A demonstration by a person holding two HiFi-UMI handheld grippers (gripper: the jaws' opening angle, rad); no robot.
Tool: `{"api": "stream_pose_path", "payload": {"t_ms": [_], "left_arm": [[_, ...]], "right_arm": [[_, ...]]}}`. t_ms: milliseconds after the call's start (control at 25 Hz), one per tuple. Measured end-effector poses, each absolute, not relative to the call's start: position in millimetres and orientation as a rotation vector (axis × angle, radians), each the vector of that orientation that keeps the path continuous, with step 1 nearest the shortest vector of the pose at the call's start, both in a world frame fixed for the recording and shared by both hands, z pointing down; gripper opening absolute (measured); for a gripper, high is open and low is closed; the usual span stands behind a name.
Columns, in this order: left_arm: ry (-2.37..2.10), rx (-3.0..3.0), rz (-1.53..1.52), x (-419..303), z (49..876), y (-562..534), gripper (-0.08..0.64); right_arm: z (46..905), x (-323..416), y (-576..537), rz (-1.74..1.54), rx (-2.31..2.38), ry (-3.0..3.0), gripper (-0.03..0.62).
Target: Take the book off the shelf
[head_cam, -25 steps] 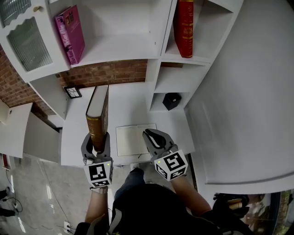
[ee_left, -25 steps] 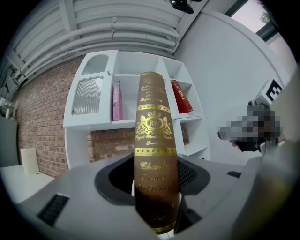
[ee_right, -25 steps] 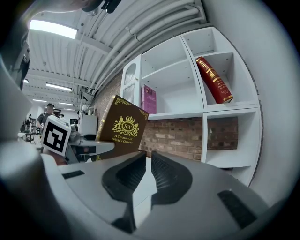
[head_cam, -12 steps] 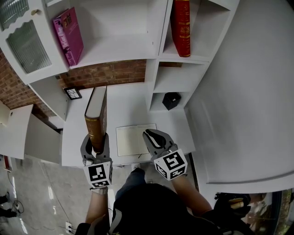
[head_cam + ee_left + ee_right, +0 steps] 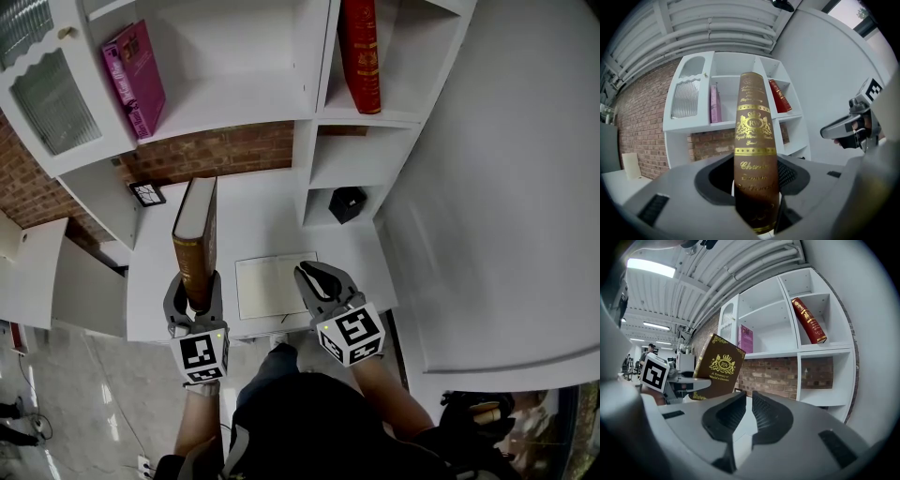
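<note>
Shelf [image 5: 234, 103]: white, holding a pink book [image 5: 134, 77] and a red book [image 5: 360, 56].
Table [image 5: 272, 211]: white, with an open notebook [image 5: 264, 286] on it.
Brown book [image 5: 197, 234]: off the shelf, upright above the table, nothing blocking it.
Left hand-held gripper [image 5: 195, 281]: clamped on the brown book's lower end.
Right hand-held gripper [image 5: 314, 277]: closed, empty, near the notebook.

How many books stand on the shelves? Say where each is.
2: the pink book in the left compartment, the red book in the right. Others may be hidden.

Left claw [image 5: 195, 283] points level, its jaws clamped on the lower spine of an upright brown book [image 5: 197, 234]. Right claw [image 5: 313, 273] is alongside, tilted slightly downward, jaws together and empty.
</note>
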State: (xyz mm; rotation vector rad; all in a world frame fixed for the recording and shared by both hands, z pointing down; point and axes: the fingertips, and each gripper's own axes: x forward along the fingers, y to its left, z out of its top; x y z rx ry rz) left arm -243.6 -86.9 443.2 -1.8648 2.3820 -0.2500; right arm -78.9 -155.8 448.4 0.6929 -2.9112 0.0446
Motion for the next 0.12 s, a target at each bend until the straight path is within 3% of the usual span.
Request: {"api": "stream_pose_path", "payload": {"t_ms": [120], "left_arm": [[2.380,-1.859,-0.251,-240.9,441.3,-87.5,0.221]], "right_arm": [[447.7,-76.7,-155.3,0.043,0.691,-2.915,0.040]]}}
